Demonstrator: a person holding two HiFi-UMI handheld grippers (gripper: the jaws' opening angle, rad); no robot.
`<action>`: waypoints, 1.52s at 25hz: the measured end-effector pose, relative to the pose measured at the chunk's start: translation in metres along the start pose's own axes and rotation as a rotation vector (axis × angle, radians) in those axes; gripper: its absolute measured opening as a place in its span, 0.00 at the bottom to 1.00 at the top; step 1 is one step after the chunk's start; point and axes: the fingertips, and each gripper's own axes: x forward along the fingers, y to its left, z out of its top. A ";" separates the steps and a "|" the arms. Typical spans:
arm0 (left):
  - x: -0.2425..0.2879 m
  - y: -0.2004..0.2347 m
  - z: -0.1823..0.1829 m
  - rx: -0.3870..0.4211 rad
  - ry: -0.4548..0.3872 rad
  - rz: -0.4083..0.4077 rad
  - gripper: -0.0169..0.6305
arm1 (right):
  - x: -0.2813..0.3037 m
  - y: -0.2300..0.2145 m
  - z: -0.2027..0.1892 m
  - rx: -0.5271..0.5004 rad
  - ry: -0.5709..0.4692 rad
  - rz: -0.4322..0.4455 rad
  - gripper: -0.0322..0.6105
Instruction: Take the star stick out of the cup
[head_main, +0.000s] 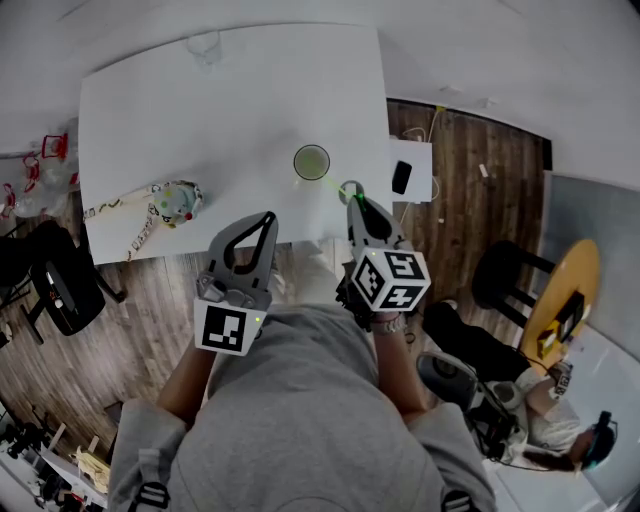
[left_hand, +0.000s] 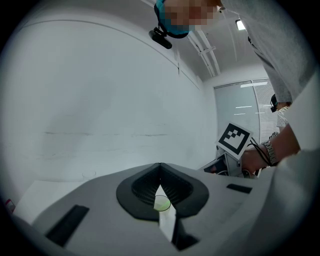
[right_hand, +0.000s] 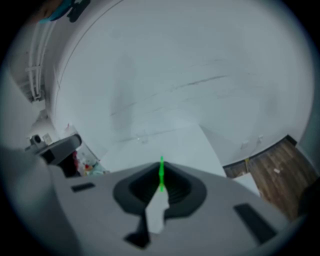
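A green cup (head_main: 311, 162) stands on the white table (head_main: 220, 100) near its front edge. My right gripper (head_main: 353, 195) is just right of the cup, shut on the thin green star stick (head_main: 337, 185), which slants from the jaws toward the cup's rim. In the right gripper view the star stick (right_hand: 161, 172) pokes up between the closed jaws of the right gripper (right_hand: 161, 180). My left gripper (head_main: 268, 217) hangs at the table's front edge, left of the cup, shut with nothing in it. In the left gripper view, the cup (left_hand: 161, 203) shows through a slit in the left gripper (left_hand: 160, 172).
A colourful toy with a patterned strap (head_main: 175, 202) lies at the table's front left. A clear object (head_main: 203, 45) sits at the far edge. Right of the table stands a small white stand with a black phone (head_main: 401, 177). A black chair (head_main: 60, 285) stands left.
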 end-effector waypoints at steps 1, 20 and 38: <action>-0.002 0.000 0.001 0.004 -0.004 0.000 0.07 | -0.001 0.002 0.000 -0.008 -0.004 0.001 0.12; -0.058 -0.018 0.000 -0.080 -0.058 0.026 0.07 | -0.049 0.032 -0.001 -0.137 -0.100 -0.039 0.12; -0.113 -0.020 0.002 -0.059 -0.108 0.049 0.07 | -0.094 0.060 -0.007 -0.158 -0.204 -0.067 0.12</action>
